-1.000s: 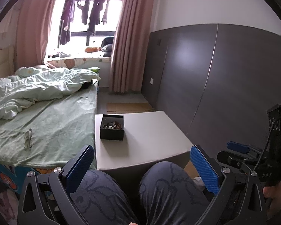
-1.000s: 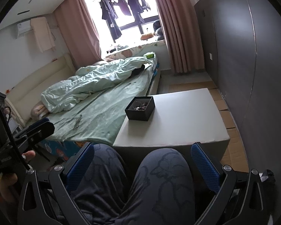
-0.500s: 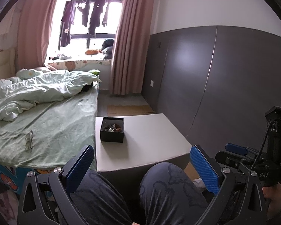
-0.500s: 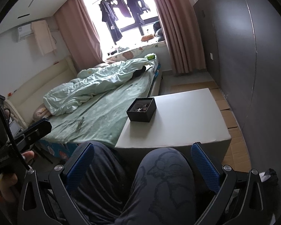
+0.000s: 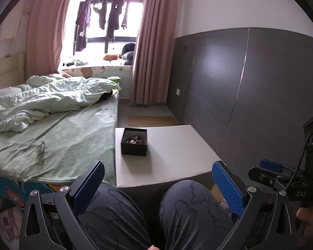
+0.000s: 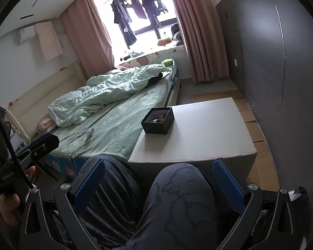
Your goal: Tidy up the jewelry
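A small black open box (image 5: 134,142) with mixed jewelry pieces inside stands near the left edge of a low white table (image 5: 173,156); it also shows in the right wrist view (image 6: 158,120) on the same table (image 6: 208,133). My left gripper (image 5: 158,184) is open and empty, held above the person's knees well short of the table. My right gripper (image 6: 159,185) is open and empty, also over the knees. The right gripper also shows at the right edge of the left wrist view (image 5: 281,177).
A bed with a green sheet (image 5: 58,137) adjoins the table's left side, with a pair of glasses (image 5: 40,152) lying on it. A dark panelled wall (image 5: 260,93) runs along the right. Cardboard sheets (image 6: 254,129) cover the floor beside the table.
Both cameras have tilted slightly upward and pulled back a little; the box and table sit lower and smaller in view. Both grippers stay open and empty.
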A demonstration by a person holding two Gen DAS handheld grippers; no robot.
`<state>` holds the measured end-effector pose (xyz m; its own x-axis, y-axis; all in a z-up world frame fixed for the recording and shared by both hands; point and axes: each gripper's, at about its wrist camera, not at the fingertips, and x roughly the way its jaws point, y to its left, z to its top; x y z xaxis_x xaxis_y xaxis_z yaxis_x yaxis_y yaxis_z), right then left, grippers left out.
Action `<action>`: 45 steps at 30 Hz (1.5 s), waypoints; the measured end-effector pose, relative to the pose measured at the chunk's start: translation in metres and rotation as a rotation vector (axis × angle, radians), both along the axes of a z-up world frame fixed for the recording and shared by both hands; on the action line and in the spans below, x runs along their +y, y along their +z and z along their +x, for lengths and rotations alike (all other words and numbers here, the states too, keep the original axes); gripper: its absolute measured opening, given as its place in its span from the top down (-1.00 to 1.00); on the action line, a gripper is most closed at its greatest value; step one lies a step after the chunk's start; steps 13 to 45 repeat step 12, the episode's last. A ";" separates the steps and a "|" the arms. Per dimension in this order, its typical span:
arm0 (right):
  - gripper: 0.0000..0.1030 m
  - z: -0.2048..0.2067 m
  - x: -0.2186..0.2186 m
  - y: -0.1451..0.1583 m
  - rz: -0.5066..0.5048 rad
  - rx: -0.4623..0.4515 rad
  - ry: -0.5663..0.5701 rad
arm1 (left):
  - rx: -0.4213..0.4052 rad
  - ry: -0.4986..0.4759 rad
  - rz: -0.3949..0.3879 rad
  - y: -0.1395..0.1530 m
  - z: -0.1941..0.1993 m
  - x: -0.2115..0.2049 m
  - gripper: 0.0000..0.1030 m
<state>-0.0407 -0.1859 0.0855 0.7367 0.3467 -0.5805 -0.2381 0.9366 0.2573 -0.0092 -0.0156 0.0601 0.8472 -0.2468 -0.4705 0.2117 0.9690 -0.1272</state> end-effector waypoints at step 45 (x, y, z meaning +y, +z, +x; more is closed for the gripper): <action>-1.00 0.005 0.007 -0.006 -0.008 0.024 0.004 | 0.000 0.012 0.046 -0.007 0.001 -0.003 -0.99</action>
